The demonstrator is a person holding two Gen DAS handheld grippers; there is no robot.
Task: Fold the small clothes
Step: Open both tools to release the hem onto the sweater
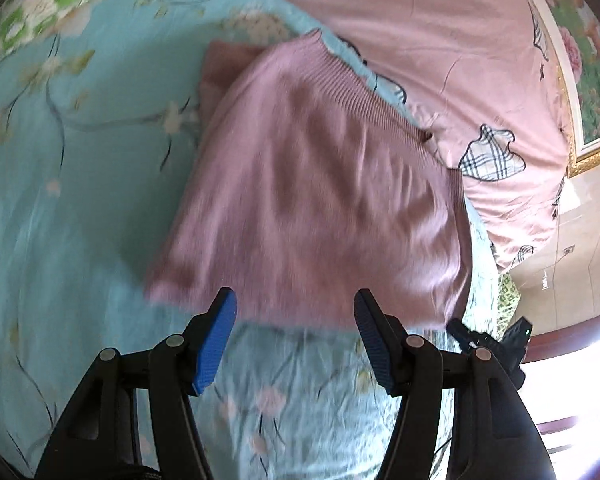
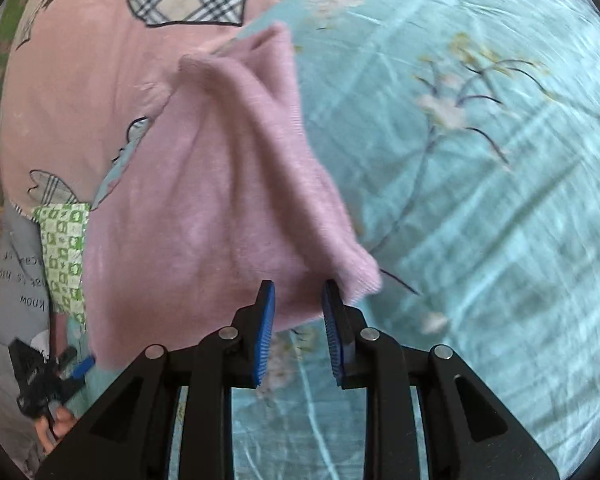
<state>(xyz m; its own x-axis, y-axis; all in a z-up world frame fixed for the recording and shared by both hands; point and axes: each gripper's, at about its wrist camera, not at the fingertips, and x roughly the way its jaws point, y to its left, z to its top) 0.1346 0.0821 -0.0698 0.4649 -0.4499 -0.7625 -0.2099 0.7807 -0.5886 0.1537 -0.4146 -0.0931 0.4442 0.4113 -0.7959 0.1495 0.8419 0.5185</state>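
Note:
A mauve knitted garment point(image 1: 312, 184) lies folded on the turquoise flowered bedsheet point(image 1: 80, 200), its ribbed hem towards the far side. My left gripper point(image 1: 294, 294) hovers at its near edge, jaws wide open with nothing between the blue pads. In the right wrist view the same garment point(image 2: 220, 208) has a raised fold running to its near right corner. My right gripper point(image 2: 300, 284) stands at that near edge with a narrow gap between its pads, which press on nothing. The right gripper point(image 1: 488, 338) also shows low on the right in the left wrist view. The left gripper point(image 2: 60, 376) shows at the lower left, held by a hand point(image 2: 56, 424).
A pink quilt point(image 1: 440, 40) with plaid heart patches lies bunched just beyond the garment. Green checked fabric point(image 2: 62, 256) and grey cloth with printed words point(image 2: 12, 280) sit at the left. A gilt-framed flower picture point(image 1: 592, 80) hangs on the wall.

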